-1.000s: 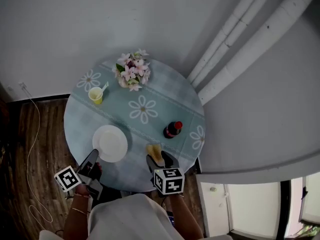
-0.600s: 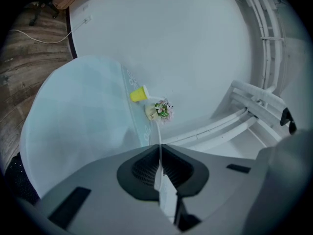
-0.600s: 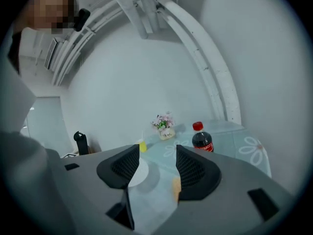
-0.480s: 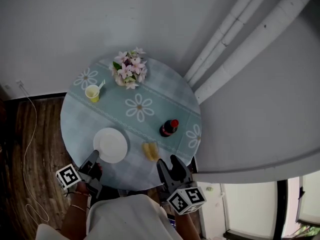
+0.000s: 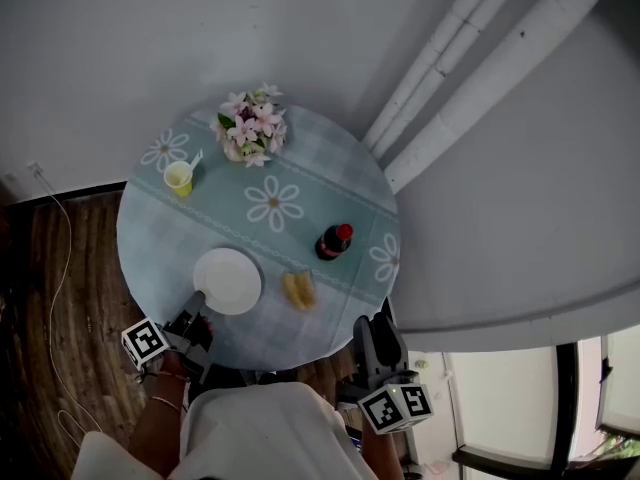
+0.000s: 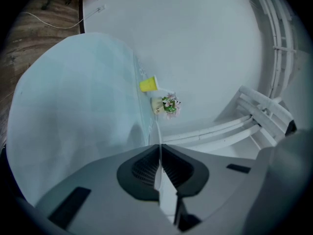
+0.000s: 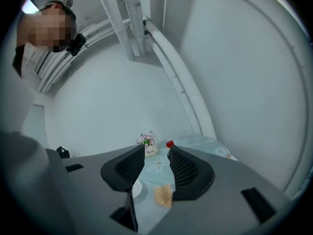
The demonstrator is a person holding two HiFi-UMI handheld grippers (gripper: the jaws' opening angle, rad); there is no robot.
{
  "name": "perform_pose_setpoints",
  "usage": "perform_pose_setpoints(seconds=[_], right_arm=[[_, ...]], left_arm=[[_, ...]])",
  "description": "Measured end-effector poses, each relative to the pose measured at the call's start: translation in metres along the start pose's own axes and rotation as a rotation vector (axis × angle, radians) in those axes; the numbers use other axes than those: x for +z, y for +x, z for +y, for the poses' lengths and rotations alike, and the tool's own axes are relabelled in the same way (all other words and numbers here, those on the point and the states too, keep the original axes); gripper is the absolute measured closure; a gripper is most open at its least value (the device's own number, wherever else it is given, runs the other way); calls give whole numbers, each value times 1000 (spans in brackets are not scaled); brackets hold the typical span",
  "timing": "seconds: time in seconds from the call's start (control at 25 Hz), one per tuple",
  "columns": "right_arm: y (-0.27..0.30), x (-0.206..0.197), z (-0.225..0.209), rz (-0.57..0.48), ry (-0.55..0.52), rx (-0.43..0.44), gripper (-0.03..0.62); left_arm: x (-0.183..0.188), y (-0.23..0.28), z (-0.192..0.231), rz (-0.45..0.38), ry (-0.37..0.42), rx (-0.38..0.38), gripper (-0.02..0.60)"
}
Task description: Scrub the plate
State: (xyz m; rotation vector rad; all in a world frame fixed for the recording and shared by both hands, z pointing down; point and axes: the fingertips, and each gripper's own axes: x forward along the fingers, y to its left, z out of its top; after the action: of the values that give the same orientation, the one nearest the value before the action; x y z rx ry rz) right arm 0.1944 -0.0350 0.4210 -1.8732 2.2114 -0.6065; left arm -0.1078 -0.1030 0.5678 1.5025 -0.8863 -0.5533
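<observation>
At table edge, left gripper pinched on plate rim; right gripper empty, jaws apart, just closing.

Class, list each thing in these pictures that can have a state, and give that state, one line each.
plate: on the table, rim gripped.
left hand-held gripper: shut on the plate's rim.
right hand-held gripper: open, empty, jaws have just been closing.
sponge: lying loose on the table.
bottle: upright, red cap on.
cup: upright.
flower vase: upright.
</observation>
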Motion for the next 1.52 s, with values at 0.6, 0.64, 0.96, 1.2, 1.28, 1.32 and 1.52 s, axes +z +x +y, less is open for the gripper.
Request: perform_pose_setpoints(seconds=[0.6, 0.64, 0.96, 1.2, 1.28, 1.32, 1.52], right_arm=[[-26, 20, -26, -46, -82, -130, 465], [-26, 19, -27, -38, -91, -136, 465], [-30, 9, -36, 6, -112, -187, 466], [-34, -3, -44, 37, -64, -203, 465], [-34, -7, -42, 56, -62, -192, 466], [-33, -9, -41, 63, -59, -186, 465], [-32, -18, -36, 92, -47, -161, 465]], left_arm=[[-7, 14, 39, 43, 5, 115, 563], [-7, 13, 44, 42, 2, 133, 565], [-10, 8, 63, 34, -14, 236, 563], [-10, 10, 70, 23, -54, 314, 563], [-9, 9, 73, 10, -70, 360, 563], [-8, 9, 74, 1, -71, 386, 563], [-8, 12, 69, -24, -31, 451, 500]])
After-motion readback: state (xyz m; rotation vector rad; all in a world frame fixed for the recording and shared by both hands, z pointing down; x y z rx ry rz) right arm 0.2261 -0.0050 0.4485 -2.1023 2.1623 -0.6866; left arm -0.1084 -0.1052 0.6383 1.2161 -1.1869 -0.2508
